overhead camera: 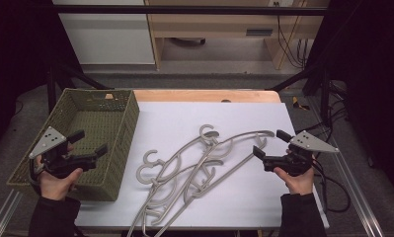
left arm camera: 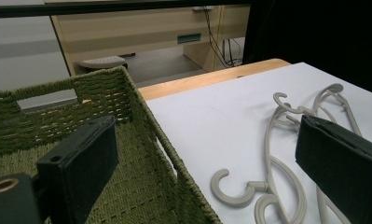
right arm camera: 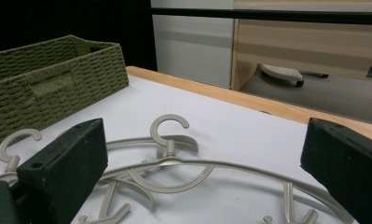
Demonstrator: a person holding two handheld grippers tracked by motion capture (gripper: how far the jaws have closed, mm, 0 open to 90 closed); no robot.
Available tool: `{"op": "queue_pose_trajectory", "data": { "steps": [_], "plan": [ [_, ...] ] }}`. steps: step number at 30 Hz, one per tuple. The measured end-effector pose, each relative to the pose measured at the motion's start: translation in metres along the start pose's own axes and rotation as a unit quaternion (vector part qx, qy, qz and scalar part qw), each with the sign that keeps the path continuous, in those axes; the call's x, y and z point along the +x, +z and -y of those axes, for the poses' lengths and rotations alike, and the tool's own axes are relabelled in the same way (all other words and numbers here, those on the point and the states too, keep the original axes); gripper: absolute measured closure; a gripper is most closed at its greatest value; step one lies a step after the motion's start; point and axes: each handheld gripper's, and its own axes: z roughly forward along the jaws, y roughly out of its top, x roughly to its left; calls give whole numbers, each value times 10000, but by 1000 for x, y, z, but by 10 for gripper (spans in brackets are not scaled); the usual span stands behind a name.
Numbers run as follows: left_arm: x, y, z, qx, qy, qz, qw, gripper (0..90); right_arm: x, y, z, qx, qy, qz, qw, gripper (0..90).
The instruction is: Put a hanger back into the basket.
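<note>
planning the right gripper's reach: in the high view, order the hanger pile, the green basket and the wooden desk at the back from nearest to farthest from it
1. hanger pile: just left of the right gripper, on the white sheet.
2. green basket: across the table, at its left edge.
3. wooden desk: beyond the table, at the back.

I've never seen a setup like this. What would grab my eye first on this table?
Probably the tangle of pale grey plastic clothes hangers lying across the middle of the white table sheet. To its left stands an empty olive-green woven basket. A person holds the left gripper over the basket's near corner and the right gripper beside the hangers, both with jaws apart.
</note>
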Motion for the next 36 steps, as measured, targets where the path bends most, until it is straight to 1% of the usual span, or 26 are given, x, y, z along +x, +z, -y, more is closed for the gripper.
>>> {"op": "queue_pose_trajectory", "data": {
  "steps": [6, 8, 11, 12, 13, 15, 18, 19, 23, 25, 28, 29, 30, 31, 33, 35, 36],
  "plan": [
    [-1, 2, 0, 47, 23, 7, 10000, 52, 3, 0, -2, -17, 31, -53, 10000, 18],
    [-1, 2, 1, 60, 22, 13, 10000, 52, 7, 1, -4, 14, -8, -61, 10000, 23],
    [-2, 2, 1, 72, 40, 16, 10000, 52, 17, 6, -6, 101, -37, -82, 9999, 35],
    [-2, 2, 1, 72, 40, 16, 10000, 52, 17, 6, -6, 101, -37, -82, 9999, 35],
    [-2, 1, 0, 59, 42, 11, 10000, 52, 25, 11, -7, 162, -64, -150, 9997, 45],
    [-2, 1, 0, 56, 37, 0, 10000, 52, 34, 18, -8, 207, -112, -283, 9993, 53],
    [-2, 0, 0, 50, 46, 5, 10000, 52, 47, 28, -7, 372, -152, -381, 9985, 53],
    [-2, 0, 0, 50, 45, 3, 10000, 52, 51, 31, -6, 426, -172, -437, 9980, 56],
    [-2, 2, 0, 79, 44, 17, 10000, 52, 70, 48, -1, 613, -128, -578, 9964, 81],
    [-2, 3, 1, 88, 50, 19, 9999, 52, 78, 57, 3, 745, -190, -703, 9946, 93],
    [-3, 3, 0, 96, 60, 30, 9999, 52, 92, 71, 10, 1064, -250, -751, 9912, 97],
    [-4, 3, 0, 93, 45, 31, 9999, 52, 96, 75, 13, 1129, -274, -770, 9902, 98],
    [-4, 3, 0, 91, 67, 24, 9999, 52, 99, 79, 15, 1200, -249, -835, 9889, 99],
    [-4, 2, 0, 89, 75, 30, 9999, 52, 102, 83, 17, 1281, -265, -872, 9876, 100],
    [-4, 2, -1, 74, 71, 44, 9999, 53, 106, 88, 20, 1347, -345, -847, 9867, 106],
    [-6, 3, -1, 82, 83, 71, 9999, 55, 107, 90, 22, 1375, -305, -837, 9865, 111],
    [-8, 4, -1, 91, 69, 89, 9999, 56, 106, 90, 22, 1346, -330, -817, 9870, 110]
  ]
}}
